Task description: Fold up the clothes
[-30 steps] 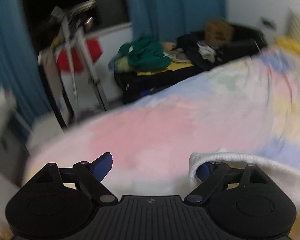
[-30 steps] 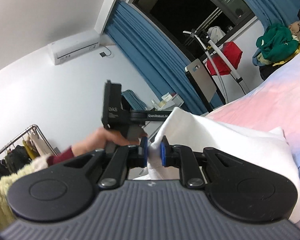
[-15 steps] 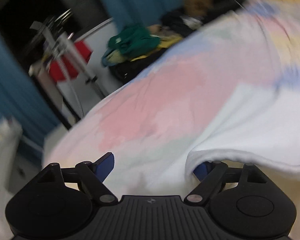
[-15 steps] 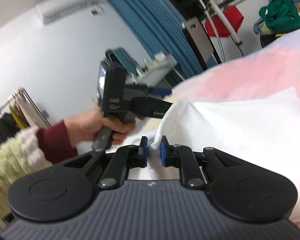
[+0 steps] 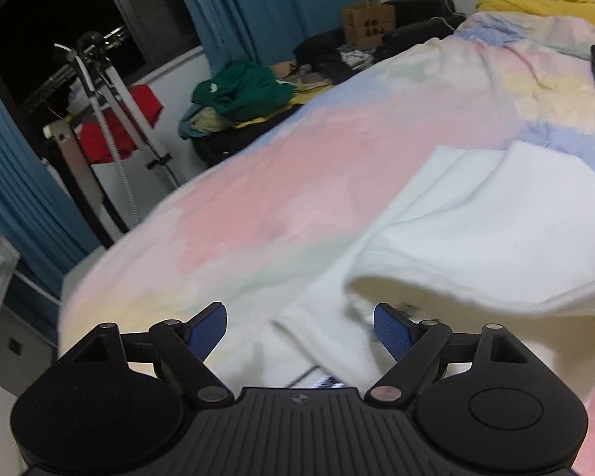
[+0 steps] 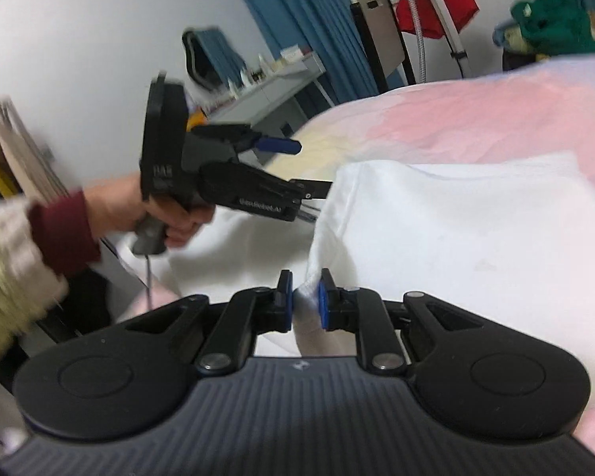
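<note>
White garment [image 6: 456, 230] — pinched by R gripper [image 6: 304, 301] (L gripper [image 5: 299, 329] jaws apart).

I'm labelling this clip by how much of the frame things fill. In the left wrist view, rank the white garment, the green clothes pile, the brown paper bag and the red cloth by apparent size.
1. white garment, though it lies nearest the camera
2. green clothes pile
3. red cloth, close to the pile, so unsure
4. brown paper bag

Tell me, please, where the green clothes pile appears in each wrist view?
Left wrist: the green clothes pile lies upper centre-left, beyond the bed's far edge.
Right wrist: it sits at the top right corner, blurred.
Shared landmark: the red cloth hanging left of it.
</note>
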The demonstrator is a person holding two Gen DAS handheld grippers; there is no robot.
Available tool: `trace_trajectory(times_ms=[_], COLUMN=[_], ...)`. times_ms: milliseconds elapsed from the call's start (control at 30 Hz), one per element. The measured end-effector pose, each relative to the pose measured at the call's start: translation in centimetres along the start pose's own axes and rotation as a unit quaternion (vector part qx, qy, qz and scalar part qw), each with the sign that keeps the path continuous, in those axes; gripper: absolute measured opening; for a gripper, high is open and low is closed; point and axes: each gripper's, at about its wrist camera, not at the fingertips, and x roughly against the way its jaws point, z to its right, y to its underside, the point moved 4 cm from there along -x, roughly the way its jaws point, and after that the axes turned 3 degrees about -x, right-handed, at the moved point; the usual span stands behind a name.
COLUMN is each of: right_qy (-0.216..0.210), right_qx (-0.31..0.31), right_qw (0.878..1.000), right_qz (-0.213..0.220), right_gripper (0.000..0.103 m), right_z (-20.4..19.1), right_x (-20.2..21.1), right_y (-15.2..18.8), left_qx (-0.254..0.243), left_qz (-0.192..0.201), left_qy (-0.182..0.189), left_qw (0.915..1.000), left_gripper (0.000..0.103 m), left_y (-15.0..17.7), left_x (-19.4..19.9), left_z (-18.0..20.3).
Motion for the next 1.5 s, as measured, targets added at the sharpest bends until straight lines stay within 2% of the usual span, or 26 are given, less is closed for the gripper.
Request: trace_trajectory(times_ms=[133,167,233,300,367,433,567,667,733,767,833,900,1000,1067,1100,1167,1233,1300,1367,1400,1433,1500], right_qy=[0.002,0.004,0.012,0.017,0.024,0.033,0.043,0.041,0.034,0.029,0.024,0.039,0.056,0.055,0.053,0.048,0.045,0.048,0.047,0.045,0.043,0.043], right_qx=[-0.003,0.003,0.02,0.031,0.034,0.035,0.031,0.027,0.017,0.006,-0.006,-0.003,0.0,-0.002,-0.005,-0.019,-0.036,-0.038,-0.031,-0.026,-0.022,-0.014], right_qw=[1.0,0.999,0.999,0.997,0.997,0.996,0.996,0.998,0.999,0.999,1.0,0.999,0.997,0.998,0.998,0.998,0.997,0.997,0.998,0.998,0.998,0.999], right_qz=[-0.025,-0.032,-0.047,-0.062,-0.072,-0.08,-0.074,-0.048,-0.026,-0.019,-0.016,-0.028,-0.045,-0.044,-0.045,-0.046,-0.045,-0.044,-0.04,-0.037,-0.032,-0.023], right_gripper=[0.017,0.017,0.018,0.02,0.021,0.023,0.025,0.025,0.026,0.026,0.025,0.025,0.025,0.025,0.025,0.025,0.025,0.027,0.038,0.052,0.067,0.079], right_z=[-0.1,-0.3,-0.7,-0.8,-0.7,-0.6,-0.8,-1.1,-1.3,-1.1,-1.0,-0.6,0.1,0.2,0.2,0.3,0.6,0.6,0.3,0.1,-0.2,-0.7], right_x=[-1.5,-1.9,-2.6,-3.2,-3.7,-4.3,-4.6,-4.8,-5.0,-5.4,-6.3,-7.7,-9.5,-9.5,-9.3,-9.0,-8.8,-8.7,-8.5,-8.3,-8.0,-7.4], right_y=[0.9,1.2,1.7,2.2,2.6,2.9,3.1,2.6,2.1,1.8,1.5,1.8,2.6,2.7,2.5,2.2,1.9,1.9,1.8,1.8,2.0,2.1], left_qx=[0.014,0.016,0.031,0.053,0.066,0.081,0.13,0.195,0.216,0.223,0.225,0.219,0.229,0.241,0.246,0.248,0.268,0.294,0.325,0.342,0.365,0.407], left_qz=[0.007,0.011,0.023,0.044,0.067,0.071,0.1,0.135,0.147,0.147,0.124,0.086,0.05,0.039,0.038,0.04,0.035,0.022,0.013,0.01,0.007,0.003], left_qy=[0.021,0.022,0.031,0.047,0.057,0.068,0.089,0.117,0.126,0.125,0.111,0.099,0.089,0.081,0.075,0.055,0.04,0.024,0.008,0.0,-0.01,-0.022], left_qw=[0.9997,0.9996,0.9988,0.9965,0.9939,0.9918,0.9825,0.9644,0.9569,0.9556,0.9601,0.9668,0.9681,0.9662,0.9656,0.9663,0.9621,0.9552,0.9458,0.9396,0.9311,0.9133], left_gripper=[0.074,0.064,0.052,0.043,0.025,0.009,0.006,0.006,0.007,0.007,0.007,0.008,0.012,0.028,0.033,0.055,0.064,0.067,0.083,0.087,0.091,0.097], left_y=[0.1,0.1,-0.2,-0.4,-0.4,-0.4,-0.5,-0.7,-1.2,-1.3,-1.3,-0.8,0.4,1.0,1.1,1.4,1.9,2.9,4.3,5.3,6.5,9.3], left_x=[-1.3,-1.9,-2.8,-3.0,-3.1,-3.6,-3.5,-2.2,-1.6,-1.5,-2.5,-4.3,-6.2,-6.8,-6.7,-5.9,-4.5,-2.2,0.6,2.3,4.1,7.9], left_z=[1.4,1.5,1.4,1.5,1.8,1.8,0.5,-2.1,-3.4,-3.8,-4.3,-4.2,-4.0,-4.1,-4.3,-4.6,-5.0,-5.5,-6.2,-6.6,-7.1,-7.5])
